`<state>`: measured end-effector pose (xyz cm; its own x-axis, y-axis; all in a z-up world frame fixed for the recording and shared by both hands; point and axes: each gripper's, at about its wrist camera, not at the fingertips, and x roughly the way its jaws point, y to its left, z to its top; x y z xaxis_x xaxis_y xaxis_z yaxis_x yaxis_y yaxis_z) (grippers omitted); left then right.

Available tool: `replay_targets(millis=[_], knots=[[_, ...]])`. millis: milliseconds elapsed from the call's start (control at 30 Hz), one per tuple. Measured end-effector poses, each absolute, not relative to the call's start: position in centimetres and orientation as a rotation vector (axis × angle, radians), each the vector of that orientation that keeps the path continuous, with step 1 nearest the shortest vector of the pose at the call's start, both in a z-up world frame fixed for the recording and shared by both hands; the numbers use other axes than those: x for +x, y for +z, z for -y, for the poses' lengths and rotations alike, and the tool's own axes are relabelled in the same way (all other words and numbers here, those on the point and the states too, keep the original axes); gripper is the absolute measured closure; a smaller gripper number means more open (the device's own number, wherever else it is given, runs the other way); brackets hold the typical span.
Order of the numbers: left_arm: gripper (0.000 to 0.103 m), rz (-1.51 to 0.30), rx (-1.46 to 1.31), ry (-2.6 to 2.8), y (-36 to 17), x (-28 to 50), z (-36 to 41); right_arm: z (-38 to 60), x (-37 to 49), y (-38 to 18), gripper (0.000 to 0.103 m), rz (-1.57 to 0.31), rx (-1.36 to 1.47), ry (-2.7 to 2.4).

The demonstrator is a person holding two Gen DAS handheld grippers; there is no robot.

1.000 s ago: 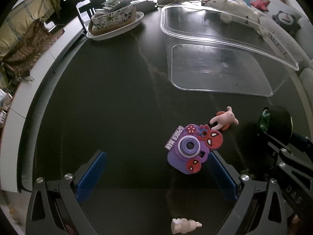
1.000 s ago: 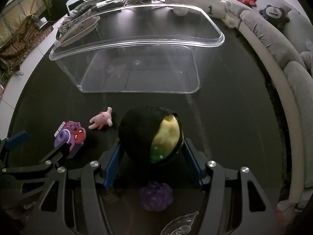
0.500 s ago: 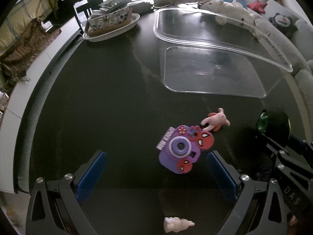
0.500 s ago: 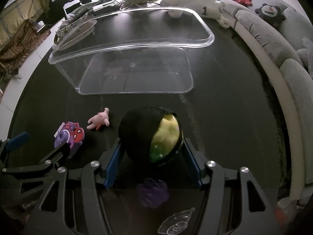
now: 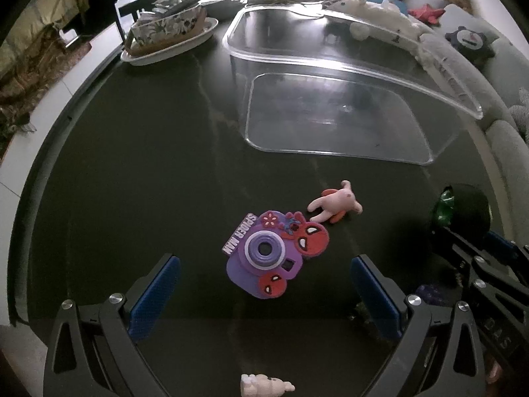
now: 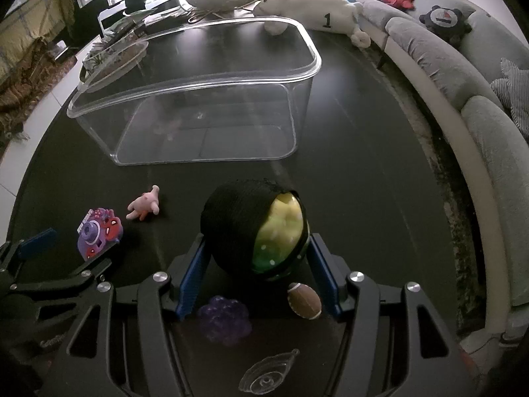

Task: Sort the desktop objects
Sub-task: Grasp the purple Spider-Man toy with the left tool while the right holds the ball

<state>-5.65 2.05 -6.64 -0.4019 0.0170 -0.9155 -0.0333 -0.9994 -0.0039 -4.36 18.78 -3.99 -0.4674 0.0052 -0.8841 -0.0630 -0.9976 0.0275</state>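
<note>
Right now my right gripper (image 6: 254,258) holds a black ball (image 6: 244,228) with a yellow-green face, its jaws pressed against both sides, just above the dark tabletop (image 6: 357,152). Under it, near the camera, lie a purple grape cluster (image 6: 224,319), a small brown football (image 6: 304,300) and a clear shell-shaped piece (image 6: 269,370). My left gripper (image 5: 264,292) hangs over the tabletop with its jaws spread wide and holding nothing; the purple toy camera (image 5: 269,258) lies flat between the two blue pads (image 5: 155,292), touching neither. A pink figure (image 5: 335,206) lies just beyond the toy camera, close to its upper right corner, and a small pale figure (image 5: 264,387) sits at the bottom edge of the left view. Farther on stands the clear bin (image 6: 198,81), open-topped, well apart from both toys. Beyond the bin a white plush (image 6: 314,10) rests by the grey sofa (image 6: 463,76), and a tray (image 5: 165,46) of packets sits to the left.
</note>
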Motion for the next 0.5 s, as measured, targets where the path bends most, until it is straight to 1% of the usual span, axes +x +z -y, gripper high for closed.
replay_targets(millis=[300,433,500], knots=[[0.002,0.066,-1.733,2.578,-7.6,-6.1,-1.7,-19.0,-4.4,-3.9,0.046,-0.100,-1.593,2.661],[0.002,0.052,-1.725,2.605,-7.8,-6.0,-2.0,-18.7,-4.3,-4.1,0.046,-0.106,-1.605,2.674],[0.002,0.000,-1.718,2.629,-7.9,-6.0,-2.3,-18.7,-4.2,-4.2,0.046,-0.103,-1.613,2.677]])
